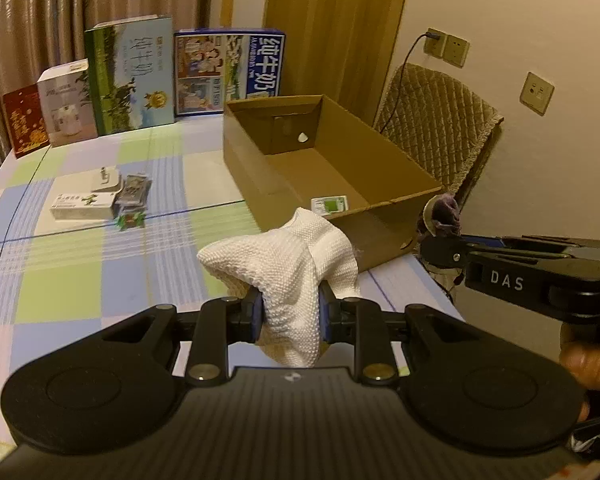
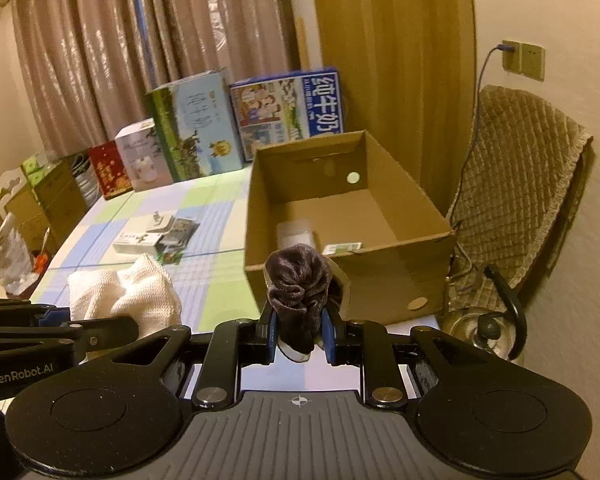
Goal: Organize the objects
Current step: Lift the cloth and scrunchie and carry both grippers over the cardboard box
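Note:
My left gripper (image 1: 290,312) is shut on a white knitted cloth (image 1: 288,264) and holds it above the checked tablecloth, just before the near left corner of the open cardboard box (image 1: 395,168). My right gripper (image 2: 299,334) is shut on a dark purple velvet scrunchie (image 2: 298,288) at the box's near wall (image 2: 379,276). A small green-and-white packet (image 1: 329,204) lies in the box; it also shows in the right wrist view (image 2: 341,248). The right gripper (image 1: 443,220) shows at the right in the left wrist view, and the white cloth (image 2: 128,292) at the left in the right wrist view.
A white medicine box (image 1: 84,206), dark packets (image 1: 132,192) and a small green wrapper (image 1: 128,221) lie on the table's left half. Milk cartons (image 1: 228,72) and gift boxes (image 1: 64,104) stand along the far edge. A padded chair (image 1: 431,128) and a steel kettle (image 2: 479,328) are to the right.

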